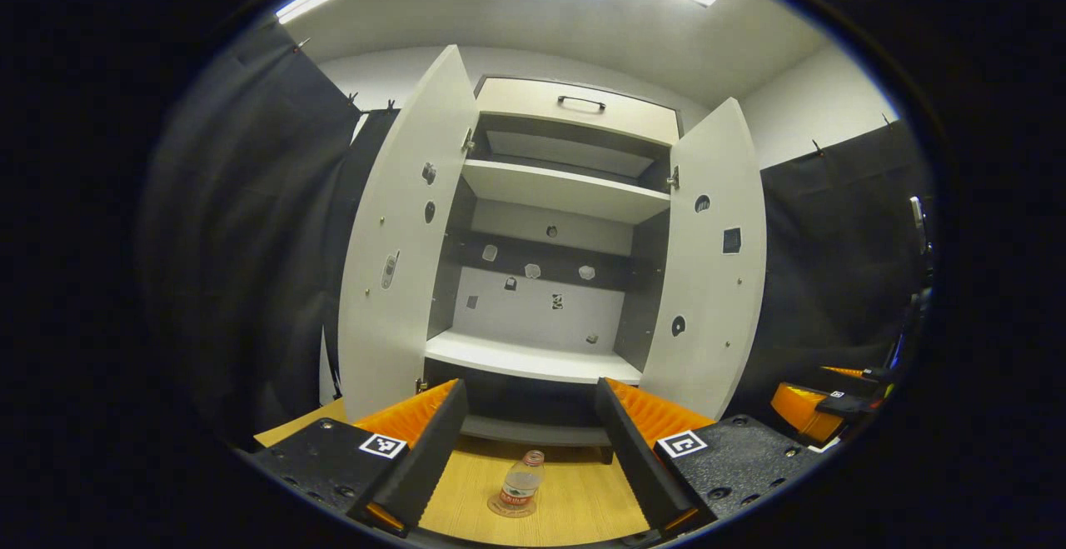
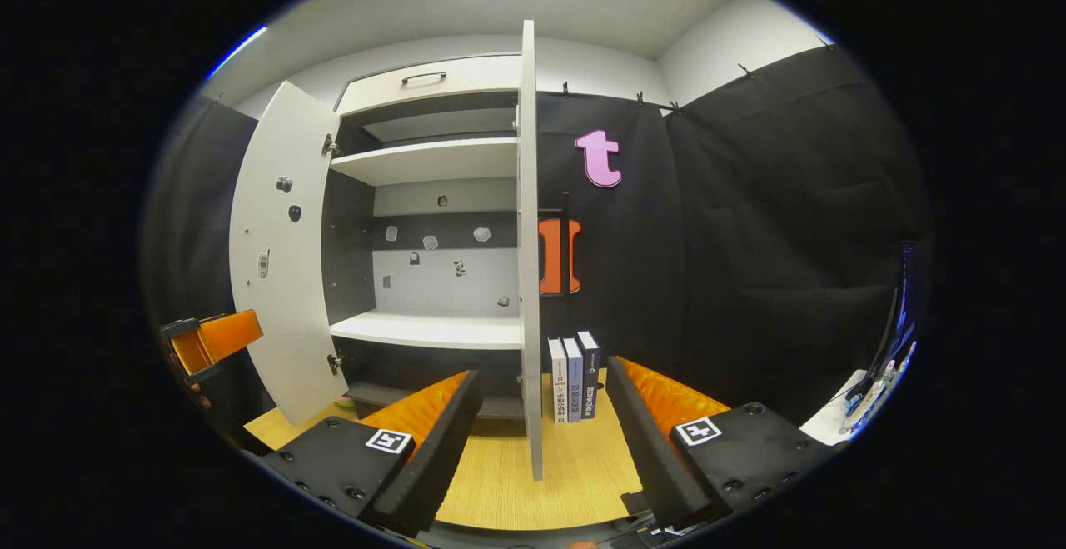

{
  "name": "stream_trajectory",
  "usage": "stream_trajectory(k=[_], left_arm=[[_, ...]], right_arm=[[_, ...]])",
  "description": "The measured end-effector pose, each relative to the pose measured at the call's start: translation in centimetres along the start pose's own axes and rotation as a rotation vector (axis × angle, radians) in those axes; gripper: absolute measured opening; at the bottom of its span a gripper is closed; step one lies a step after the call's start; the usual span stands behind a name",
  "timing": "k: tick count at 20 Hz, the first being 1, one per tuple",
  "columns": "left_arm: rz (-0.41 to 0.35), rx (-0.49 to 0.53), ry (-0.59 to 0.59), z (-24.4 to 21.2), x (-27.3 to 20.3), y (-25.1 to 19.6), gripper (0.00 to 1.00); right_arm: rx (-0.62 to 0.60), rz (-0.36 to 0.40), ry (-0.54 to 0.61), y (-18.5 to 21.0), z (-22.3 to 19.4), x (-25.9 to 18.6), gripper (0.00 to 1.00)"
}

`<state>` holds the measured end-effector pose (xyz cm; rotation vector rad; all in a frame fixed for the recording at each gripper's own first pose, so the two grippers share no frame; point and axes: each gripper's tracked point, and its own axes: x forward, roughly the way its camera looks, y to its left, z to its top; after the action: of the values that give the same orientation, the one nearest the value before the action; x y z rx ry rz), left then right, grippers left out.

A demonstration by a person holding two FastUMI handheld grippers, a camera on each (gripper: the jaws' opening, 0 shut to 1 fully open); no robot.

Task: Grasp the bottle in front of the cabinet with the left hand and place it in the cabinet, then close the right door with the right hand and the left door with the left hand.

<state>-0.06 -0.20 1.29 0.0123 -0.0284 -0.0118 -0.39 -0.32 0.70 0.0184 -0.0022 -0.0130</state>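
Bottle [image 1: 521,483]: small, clear, red-labelled, upright on the wooden table [image 1: 575,499]; both hand-held grippers [image 1: 528,449] [image 2: 541,441] spread, empty.

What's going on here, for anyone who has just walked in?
A person holds two grippers before an open cabinet. The left gripper is open and lined up on the bottle standing on the wooden table, not yet grasped. The right gripper, also open, faces the edge of the right door. Both doors stand open.
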Motion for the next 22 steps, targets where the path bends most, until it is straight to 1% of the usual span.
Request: stream_trajectory(k=[8,15,16,19,22], left_arm=[[-0.006,0.010,0.001,0.2,0.6,0.0,0.94],[-0.008,0.005,0.025,-1.0,0.9,0.0,0.94],[-0.008,0.005,0.027,-1.2,1.0,-0.1,0.94],[-0.008,0.003,0.041,-2.8,1.3,-0.2,0.94],[-0.016,0.019,0.080,-5.8,2.0,-0.5,0.94]], right_arm=[[0.001,-0.019,-0.004,-0.2,0.4,0.3,0.90],[-0.008,-0.021,0.003,-0.1,0.2,0.3,0.90],[-0.008,-0.019,0.003,-0.1,0.3,0.3,0.99],[-0.009,-0.021,0.000,-0.2,0.4,0.4,0.99],[-0.008,-0.027,0.004,-0.4,0.5,0.5,0.99]])
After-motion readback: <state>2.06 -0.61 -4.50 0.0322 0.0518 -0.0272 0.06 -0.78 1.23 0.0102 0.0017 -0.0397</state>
